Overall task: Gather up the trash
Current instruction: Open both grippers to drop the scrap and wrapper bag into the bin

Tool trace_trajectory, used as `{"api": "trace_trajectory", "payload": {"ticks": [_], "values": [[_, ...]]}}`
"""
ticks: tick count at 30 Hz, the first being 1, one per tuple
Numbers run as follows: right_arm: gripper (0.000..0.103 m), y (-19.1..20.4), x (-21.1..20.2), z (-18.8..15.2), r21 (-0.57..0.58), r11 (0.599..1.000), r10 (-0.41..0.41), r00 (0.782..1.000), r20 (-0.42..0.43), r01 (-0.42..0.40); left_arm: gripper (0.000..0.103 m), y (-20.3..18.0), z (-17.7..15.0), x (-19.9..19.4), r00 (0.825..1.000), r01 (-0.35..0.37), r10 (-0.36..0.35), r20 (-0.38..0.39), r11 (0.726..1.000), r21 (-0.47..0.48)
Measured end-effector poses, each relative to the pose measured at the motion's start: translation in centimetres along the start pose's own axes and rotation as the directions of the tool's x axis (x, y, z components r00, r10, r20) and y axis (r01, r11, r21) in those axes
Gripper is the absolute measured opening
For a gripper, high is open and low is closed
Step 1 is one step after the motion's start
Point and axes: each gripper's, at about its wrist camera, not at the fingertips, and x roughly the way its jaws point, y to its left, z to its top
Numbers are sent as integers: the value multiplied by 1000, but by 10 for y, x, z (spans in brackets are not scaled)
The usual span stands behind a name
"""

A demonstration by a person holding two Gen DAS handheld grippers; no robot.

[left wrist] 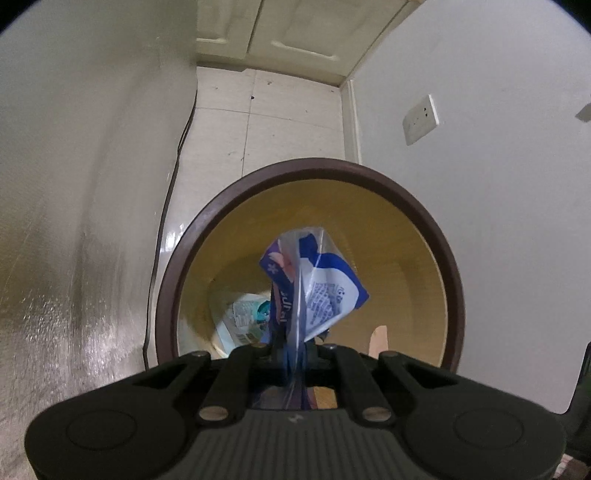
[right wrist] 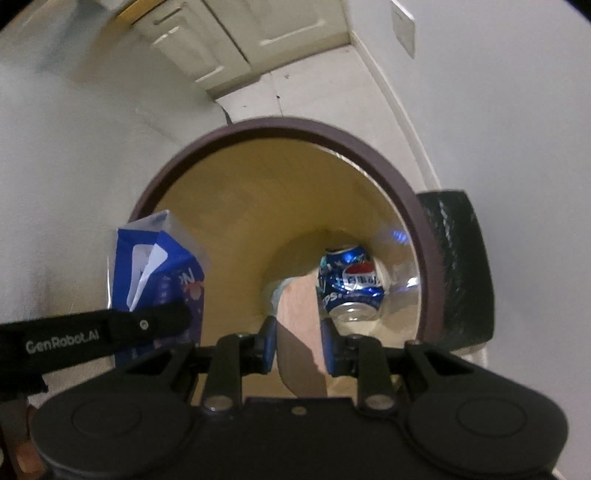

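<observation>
Trash over the bin, one piece in each hand-held gripper

Bin (left wrist: 424,206) fills the middle of both wrist views: a round can with a dark brown rim and a yellow-tan inner wall, standing on a pale tiled floor (left wrist: 288,110). White walls close in on both sides, and cream cabinet doors (left wrist: 295,29) stand at the far end of the floor. A thin black cable (left wrist: 173,173) runs along the foot of the wall on the picture's left in the left wrist view. A wall socket (left wrist: 421,120) sits on the wall to the right there. In the right wrist view a dark, rounded object (right wrist: 458,266) stands just beside the bin's right edge; what it is cannot be told.

Left hand-held gripper (left wrist: 293,354) points steeply down into the bin mouth, its jaws nearly together and pinching a blue and white plastic wrapper (left wrist: 317,284). The wrapper hangs inside the rim, above the bottom. The right wrist view shows the same wrapper at the bin's left edge, with a black finger marked "GenRobot.AI" across it.

Right hand-held gripper (right wrist: 297,345) also points down into the bin, its blue pads closed narrowly on a pale tan, flat piece (right wrist: 299,321); its kind is unclear.

Deep in the bin lie a crushed blue Pepsi can (right wrist: 351,284) and some printed paper scraps (left wrist: 243,314).
</observation>
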Motion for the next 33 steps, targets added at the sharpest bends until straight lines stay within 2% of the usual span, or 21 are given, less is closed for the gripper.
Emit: {"api": "trace_trajectory", "payload": {"ticks": [3, 7, 13, 14, 15, 16, 17, 18, 26, 33], "values": [[30, -5, 8, -4, 36, 999, 31, 1000, -4, -31, 7, 0, 3, 7, 1000, -7, 7, -2, 1000, 14], [47, -5, 11, -10, 19, 999, 47, 999, -11, -47, 7, -4, 9, 13, 1000, -21, 21, 1, 998, 61], [50, 0, 4, -18, -46, 999, 26, 1000, -10, -26, 12, -22, 22, 17, 999, -11, 5, 36, 987, 163], [50, 0, 3, -18, -48, 999, 26, 1000, -8, -26, 16, -25, 24, 17, 999, -8, 1, 39, 984, 178], [50, 0, 2, -18, -47, 999, 25, 1000, -5, -25, 29, -27, 25, 18, 999, -11, 4, 38, 981, 192], [50, 0, 1, -19, -45, 999, 24, 1000, -2, -24, 38, -29, 27, 20, 999, -13, 7, 34, 980, 200], [50, -1, 0, -19, -45, 999, 21, 1000, 1, -21, 55, -30, 27, 22, 1000, -14, 10, 22, 979, 204], [50, -1, 0, -18, -47, 999, 18, 1000, 5, -18, 66, -30, 27, 23, 1000, -19, 16, 15, 978, 207], [52, -3, -9, -23, -79, 997, -24, 1000, 17, 25, 68, -23, 6, 25, 996, -50, 63, -55, 973, 226], [56, 1, -25, -25, -133, 990, -51, 998, 26, 54, 79, -14, -9, 3, 994, -74, 92, -66, 970, 233]]}}
